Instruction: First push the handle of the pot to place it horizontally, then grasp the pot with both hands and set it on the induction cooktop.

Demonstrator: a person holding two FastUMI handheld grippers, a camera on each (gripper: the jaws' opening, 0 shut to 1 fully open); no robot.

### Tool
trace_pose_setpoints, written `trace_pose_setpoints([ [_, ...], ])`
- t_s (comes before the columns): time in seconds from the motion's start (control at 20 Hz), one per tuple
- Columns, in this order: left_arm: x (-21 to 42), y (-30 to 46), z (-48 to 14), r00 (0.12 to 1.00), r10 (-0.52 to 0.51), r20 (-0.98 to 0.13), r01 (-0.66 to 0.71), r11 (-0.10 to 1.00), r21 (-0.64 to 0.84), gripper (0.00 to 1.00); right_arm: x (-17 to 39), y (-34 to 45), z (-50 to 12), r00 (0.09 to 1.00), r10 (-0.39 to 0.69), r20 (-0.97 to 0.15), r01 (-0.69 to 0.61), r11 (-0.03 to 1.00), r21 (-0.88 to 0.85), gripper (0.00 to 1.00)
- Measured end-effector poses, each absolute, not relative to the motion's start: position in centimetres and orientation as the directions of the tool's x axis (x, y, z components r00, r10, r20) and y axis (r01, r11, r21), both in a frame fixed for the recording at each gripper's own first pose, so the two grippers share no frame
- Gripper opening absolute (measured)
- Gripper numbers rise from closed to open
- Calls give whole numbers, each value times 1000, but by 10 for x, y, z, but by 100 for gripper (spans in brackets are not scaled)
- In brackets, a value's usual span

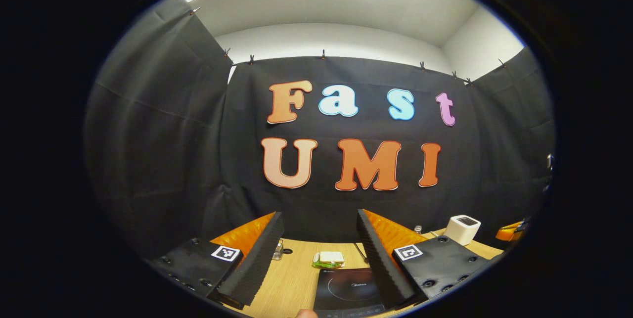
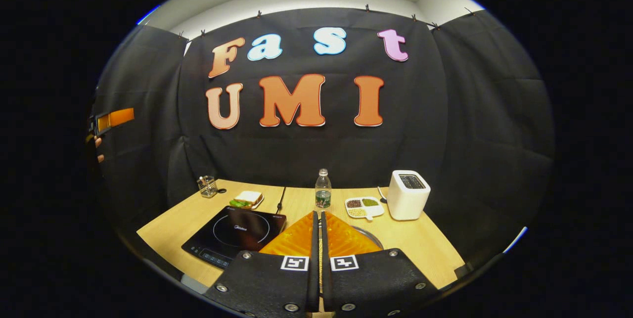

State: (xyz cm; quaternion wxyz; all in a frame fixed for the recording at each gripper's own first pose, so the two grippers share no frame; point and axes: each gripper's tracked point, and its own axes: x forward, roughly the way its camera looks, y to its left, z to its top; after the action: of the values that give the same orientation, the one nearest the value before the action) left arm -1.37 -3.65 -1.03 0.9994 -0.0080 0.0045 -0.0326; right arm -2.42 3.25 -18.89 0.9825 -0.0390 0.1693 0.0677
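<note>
The left gripper (image 1: 319, 253) is spread wide and holds nothing; the induction cooktop (image 1: 348, 288) lies just ahead between its fingers, on the table (image 1: 292, 278). The right gripper (image 2: 317, 239) is closed to a narrow slit with nothing between its fingers, suited to pushing. A curved metal edge (image 2: 371, 235) just beyond its tips is probably the pot; the handle cannot be made out.

Recording booth staged as a kitchen: black cloth walls (image 2: 470, 110) clipped up around a wooden tabletop (image 2: 420, 244) bearing an induction cooktop (image 2: 237, 234), toaster (image 2: 408, 194), water bottle (image 2: 323, 192) and sandwich (image 2: 247, 199).
</note>
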Motion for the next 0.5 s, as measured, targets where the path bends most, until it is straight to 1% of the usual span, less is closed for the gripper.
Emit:
trace_pose_setpoints([
  [0.35,-14,-37,-16,997,-68,-24,67,998,-16,98,-42,40,-240,896,124,-425,-173,982,-79,2],
  [0.5,-12,-37,-16,997,-69,-32,68,997,-18,98,-49,46,-263,872,142,-468,-195,979,-66,2],
])
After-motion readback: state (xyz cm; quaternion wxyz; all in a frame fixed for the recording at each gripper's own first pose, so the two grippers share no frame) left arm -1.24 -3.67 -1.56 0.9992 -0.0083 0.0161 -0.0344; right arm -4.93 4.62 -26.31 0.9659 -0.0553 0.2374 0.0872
